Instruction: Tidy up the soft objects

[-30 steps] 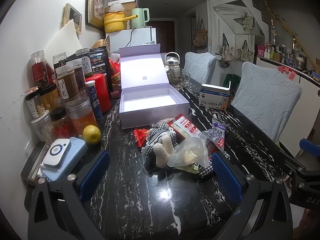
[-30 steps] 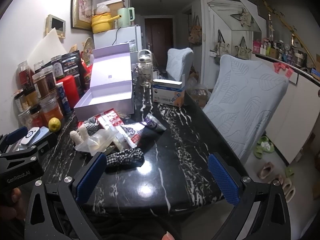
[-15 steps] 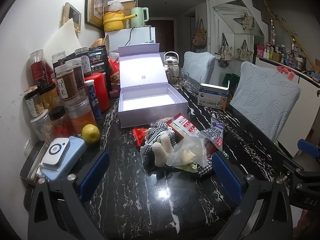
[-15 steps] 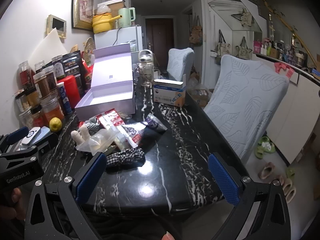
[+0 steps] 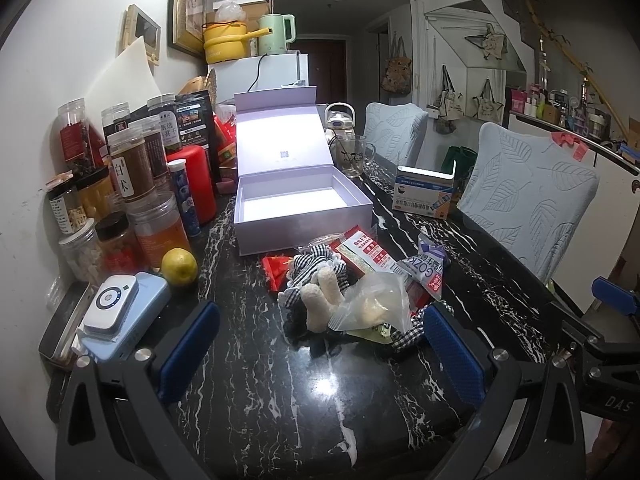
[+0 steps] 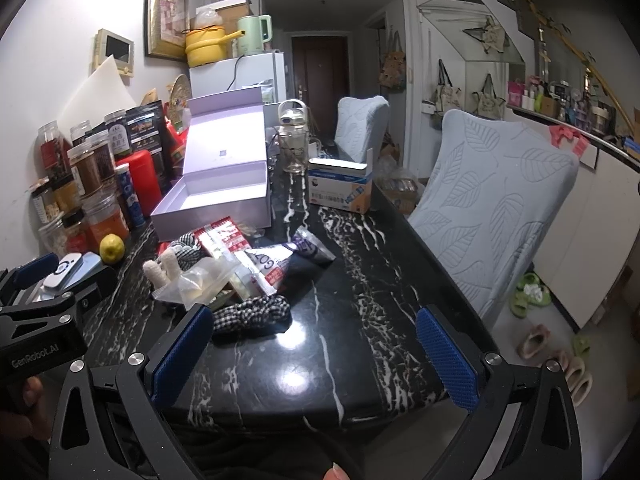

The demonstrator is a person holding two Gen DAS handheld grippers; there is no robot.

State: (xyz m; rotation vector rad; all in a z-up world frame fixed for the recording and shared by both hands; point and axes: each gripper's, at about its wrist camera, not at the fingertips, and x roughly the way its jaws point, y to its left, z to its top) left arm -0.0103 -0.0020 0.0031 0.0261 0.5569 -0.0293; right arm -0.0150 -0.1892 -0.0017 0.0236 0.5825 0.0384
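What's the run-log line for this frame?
phase: approach | left gripper: open, empty | right gripper: open, empty | soft pile: on table, untouched | box: open, empty

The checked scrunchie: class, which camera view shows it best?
The right wrist view: the checked scrunchie lies whole and unobstructed near the front of the pile. The left wrist view shows only a bit of it, behind the clear bag.

You have one open box (image 5: 296,204), one lemon (image 5: 179,266), one plush toy (image 5: 320,292), one clear bag (image 5: 374,304), one checked scrunchie (image 6: 252,314), two covered chairs (image 5: 528,196) (image 5: 394,130), and two grippers (image 5: 320,344) (image 6: 314,350), both spread wide.
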